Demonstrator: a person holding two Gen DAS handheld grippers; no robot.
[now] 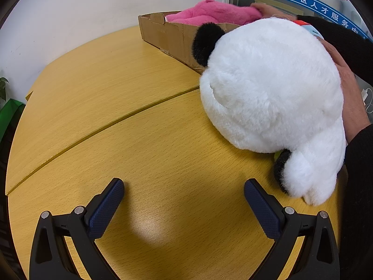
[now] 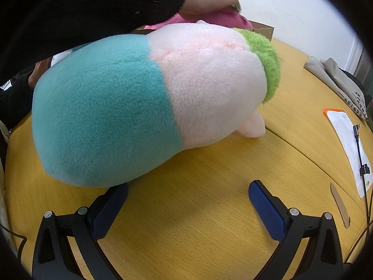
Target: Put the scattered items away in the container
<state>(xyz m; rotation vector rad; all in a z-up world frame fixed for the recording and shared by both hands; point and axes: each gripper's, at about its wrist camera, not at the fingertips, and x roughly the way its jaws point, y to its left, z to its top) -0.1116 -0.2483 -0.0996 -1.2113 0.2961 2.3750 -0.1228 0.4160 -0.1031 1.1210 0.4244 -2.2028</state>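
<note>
A white plush panda (image 1: 270,88) with black ears lies on the wooden table, right of my open, empty left gripper (image 1: 184,194). Behind it a low cardboard box (image 1: 172,39) holds a pink plush (image 1: 209,15), which a bare hand (image 1: 265,9) touches. Another hand (image 1: 349,98) rests on the panda's right side. In the right wrist view a teal, pink and green plush (image 2: 144,102) lies just ahead of my open, empty right gripper (image 2: 188,194), close to its left finger (image 2: 109,207). The pink plush (image 2: 223,18) and box corner (image 2: 263,31) show behind it.
A seam (image 1: 116,121) crosses the wooden table. At the right lie a cloth bag (image 2: 338,81), a white pouch with an orange edge (image 2: 347,144), a black cable (image 2: 361,161) and a cardboard strip (image 2: 340,205). A black-sleeved arm (image 2: 81,11) reaches over the plush.
</note>
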